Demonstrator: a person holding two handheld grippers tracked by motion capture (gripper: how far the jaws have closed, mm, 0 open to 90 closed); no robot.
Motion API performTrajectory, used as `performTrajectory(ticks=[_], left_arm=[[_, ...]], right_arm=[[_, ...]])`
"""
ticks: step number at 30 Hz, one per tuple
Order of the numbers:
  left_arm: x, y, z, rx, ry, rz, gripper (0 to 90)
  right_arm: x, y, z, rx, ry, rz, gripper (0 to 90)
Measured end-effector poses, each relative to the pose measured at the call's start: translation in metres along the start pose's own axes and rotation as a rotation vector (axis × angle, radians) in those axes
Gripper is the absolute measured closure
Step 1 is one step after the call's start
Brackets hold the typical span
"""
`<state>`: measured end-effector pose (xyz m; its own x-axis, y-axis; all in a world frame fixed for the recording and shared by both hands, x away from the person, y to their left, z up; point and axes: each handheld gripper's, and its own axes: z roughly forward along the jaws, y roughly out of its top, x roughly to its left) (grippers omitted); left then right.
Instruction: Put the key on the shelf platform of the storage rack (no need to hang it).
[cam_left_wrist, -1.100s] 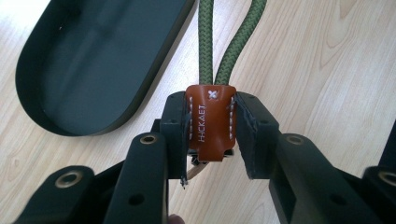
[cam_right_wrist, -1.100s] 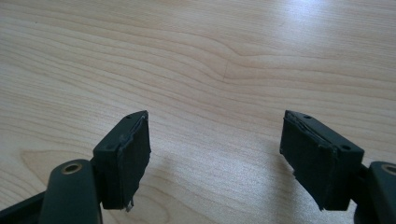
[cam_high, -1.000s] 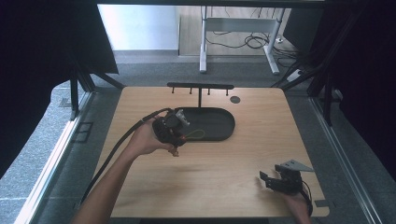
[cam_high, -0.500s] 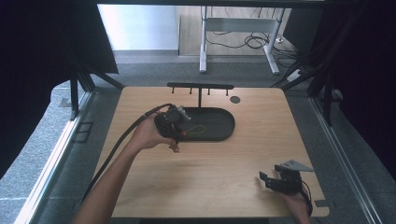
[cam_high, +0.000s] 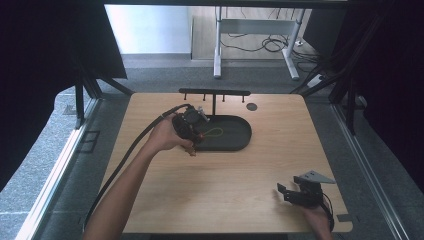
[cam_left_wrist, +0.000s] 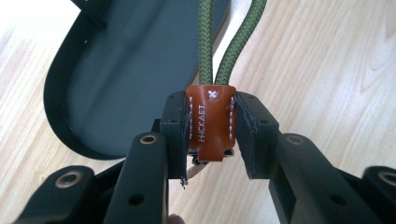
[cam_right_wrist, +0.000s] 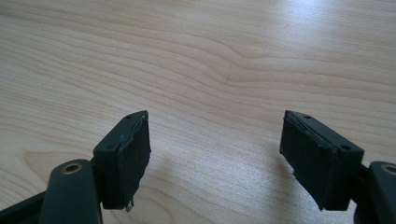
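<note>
My left gripper (cam_left_wrist: 211, 128) is shut on a brown leather tab (cam_left_wrist: 211, 122) that binds a green cord loop (cam_left_wrist: 232, 51). In the high view the left gripper (cam_high: 192, 125) hangs over the left end of a dark oval tray (cam_high: 235, 135), and the green cord loop (cam_high: 214, 134) trails down into the tray. Near the table's front right corner my right gripper (cam_high: 292, 192) stands open, its jaws wide apart over bare wood. Its own view shows both pads (cam_right_wrist: 128, 156) with nothing between them.
A black rack with short pegs (cam_high: 215, 93) stands just behind the tray. A small dark disc (cam_high: 251, 106) lies on the wooden table (cam_high: 225, 190) to the rack's right. The left gripper's black cable (cam_high: 135, 145) runs off the table's left edge.
The left gripper has lifted and moved a little toward the rack with the leather tab and cord in it. The right gripper has stayed in place.
</note>
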<state>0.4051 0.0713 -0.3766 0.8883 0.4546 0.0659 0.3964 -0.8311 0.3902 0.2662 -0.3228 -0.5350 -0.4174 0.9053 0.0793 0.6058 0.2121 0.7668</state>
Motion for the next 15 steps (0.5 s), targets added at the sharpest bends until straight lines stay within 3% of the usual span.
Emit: performTrajectory(ticks=[6,15], left_arm=[[0.008,0.004,0.004,-0.027,-0.001,-0.021,66.9],[0.021,0.004,0.013,-0.024,-0.014,-0.054,66.9]], right_arm=[[-0.001,0.0,0.0,-0.004,-0.002,0.008,24.7],[-0.001,0.001,0.0,-0.003,0.001,0.008,24.7]])
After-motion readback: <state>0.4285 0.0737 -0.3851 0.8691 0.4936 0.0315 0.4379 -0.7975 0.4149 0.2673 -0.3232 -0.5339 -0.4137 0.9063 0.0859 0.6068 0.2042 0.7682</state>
